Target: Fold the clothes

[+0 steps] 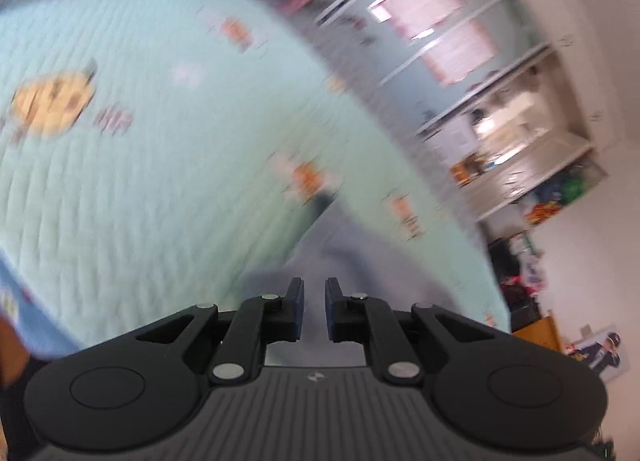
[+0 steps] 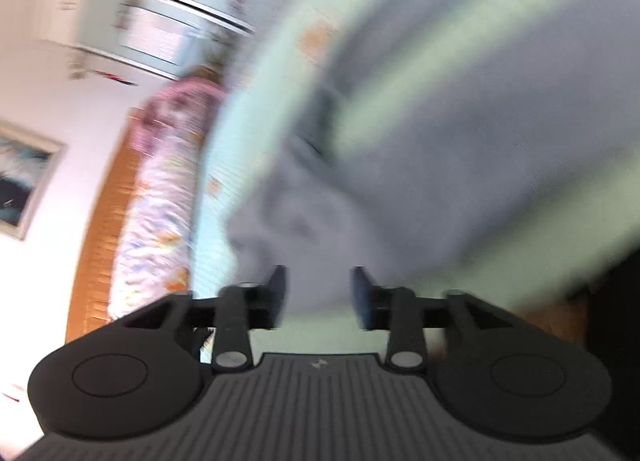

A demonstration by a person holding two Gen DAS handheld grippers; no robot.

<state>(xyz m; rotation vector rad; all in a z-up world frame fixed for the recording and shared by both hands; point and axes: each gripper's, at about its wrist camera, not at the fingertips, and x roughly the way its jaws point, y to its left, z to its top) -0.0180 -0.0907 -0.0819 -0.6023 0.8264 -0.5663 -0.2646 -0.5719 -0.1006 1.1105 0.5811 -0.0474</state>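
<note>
A mint quilted bed (image 1: 140,181) with orange prints fills the view ahead of the left jaws (image 1: 314,307); white shelves (image 1: 480,101) stand beyond, right. The left jaws are nearly together with a slim gap, and whether they pinch the grey cloth (image 1: 340,237) lying just ahead is unclear. The right jaws (image 2: 318,295) stand apart, tilted down, empty, with the cloth (image 2: 440,181) just ahead. A wooden headboard (image 2: 96,241) lies left. Blur hides any writing.
</note>
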